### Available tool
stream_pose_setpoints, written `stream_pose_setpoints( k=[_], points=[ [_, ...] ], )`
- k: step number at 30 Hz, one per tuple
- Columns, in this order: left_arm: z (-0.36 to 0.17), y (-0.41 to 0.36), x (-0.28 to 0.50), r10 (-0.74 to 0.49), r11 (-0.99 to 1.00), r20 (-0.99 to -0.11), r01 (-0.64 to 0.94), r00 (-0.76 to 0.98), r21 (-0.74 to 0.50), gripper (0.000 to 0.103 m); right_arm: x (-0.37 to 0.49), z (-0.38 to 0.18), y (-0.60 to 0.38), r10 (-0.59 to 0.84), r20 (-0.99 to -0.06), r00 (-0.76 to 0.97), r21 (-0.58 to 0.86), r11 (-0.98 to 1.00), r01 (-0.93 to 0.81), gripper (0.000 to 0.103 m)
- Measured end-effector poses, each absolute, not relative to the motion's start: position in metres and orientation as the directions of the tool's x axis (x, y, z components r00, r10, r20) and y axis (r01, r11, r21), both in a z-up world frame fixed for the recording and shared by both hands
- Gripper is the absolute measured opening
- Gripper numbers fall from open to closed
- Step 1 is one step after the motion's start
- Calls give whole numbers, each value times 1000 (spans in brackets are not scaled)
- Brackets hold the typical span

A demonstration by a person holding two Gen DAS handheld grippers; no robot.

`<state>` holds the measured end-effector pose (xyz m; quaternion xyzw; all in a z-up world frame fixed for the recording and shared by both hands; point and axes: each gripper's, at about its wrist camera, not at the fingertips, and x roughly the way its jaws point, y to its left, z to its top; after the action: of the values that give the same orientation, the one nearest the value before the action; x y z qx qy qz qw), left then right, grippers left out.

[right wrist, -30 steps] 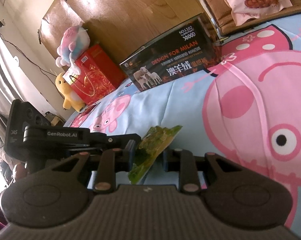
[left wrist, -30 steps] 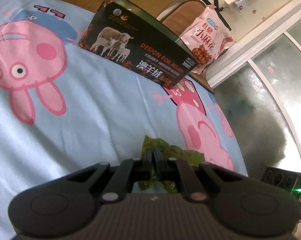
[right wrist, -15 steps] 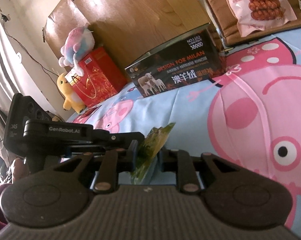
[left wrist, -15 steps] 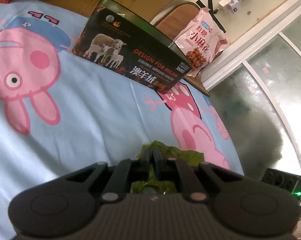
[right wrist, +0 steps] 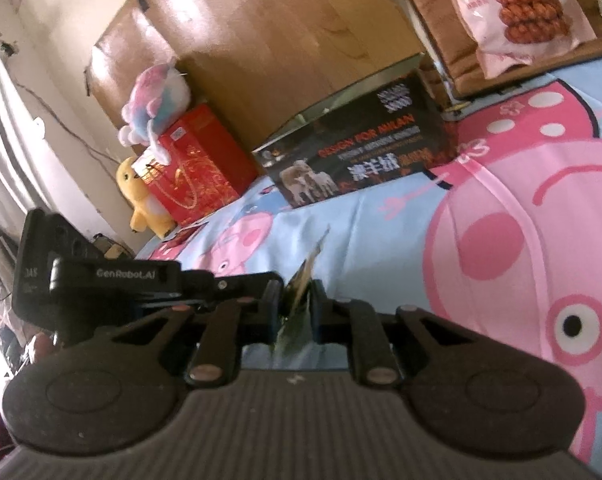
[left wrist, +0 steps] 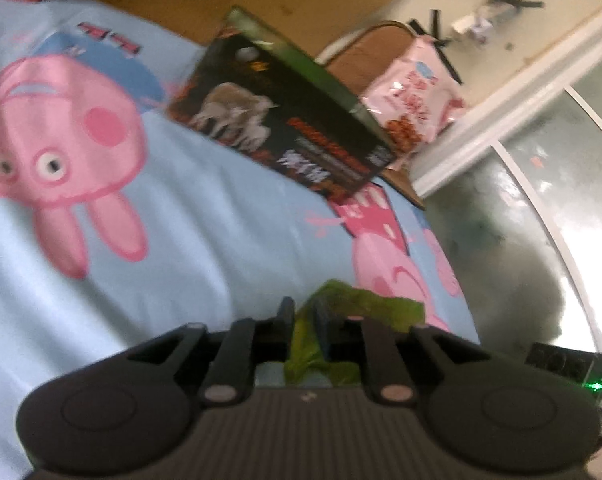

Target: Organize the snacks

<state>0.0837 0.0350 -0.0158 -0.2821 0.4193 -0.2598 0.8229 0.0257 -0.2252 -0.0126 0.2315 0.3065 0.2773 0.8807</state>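
Both grippers have closed in on the thin green foil snack packet [left wrist: 321, 344]: left gripper [left wrist: 303, 322] and right gripper [right wrist: 291, 308] each pinch it above the cartoon-pig bedsheet's [left wrist: 205, 216] near edge. Light, crinkly, probably slippery; hold its sealed edges.

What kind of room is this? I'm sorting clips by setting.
Most likely a bedroom: a cartoon-pig bedsheet covers the surface, plush toys sit beside a red gift bag against a wooden headboard, and a pink snack bag rests nearby.
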Motion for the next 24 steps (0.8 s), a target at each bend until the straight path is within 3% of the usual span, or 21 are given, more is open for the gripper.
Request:
stream_pose_setpoints(
  k=[5,14,18,21,22,24],
  points=[
    [-17,42,83,-684,678,-519,184,512,-712,44,43,-29,-248,723,-365,587,793,572,-211,15],
    [-15,56,82,-742,585,-434,177,511,-792,58,53,-30,-272,793,-202,575,937,328,-123,15],
    [-11,63,80,-796,485,-339,193,500,-853,59,57,-30,-266,840,-139,524,961,242,-132,15],
    [-6,62,78,-800,468,-307,216,516,-857,45,58,-28,-258,860,-104,500,970,198,-140,15],
    [-5,63,79,-805,460,-296,225,515,-859,32,59,-27,-256,861,-108,497,969,204,-142,15],
    [-2,62,80,-802,463,-297,225,519,-858,31,60,-27,-256,861,-115,496,969,206,-134,15]
  ],
)
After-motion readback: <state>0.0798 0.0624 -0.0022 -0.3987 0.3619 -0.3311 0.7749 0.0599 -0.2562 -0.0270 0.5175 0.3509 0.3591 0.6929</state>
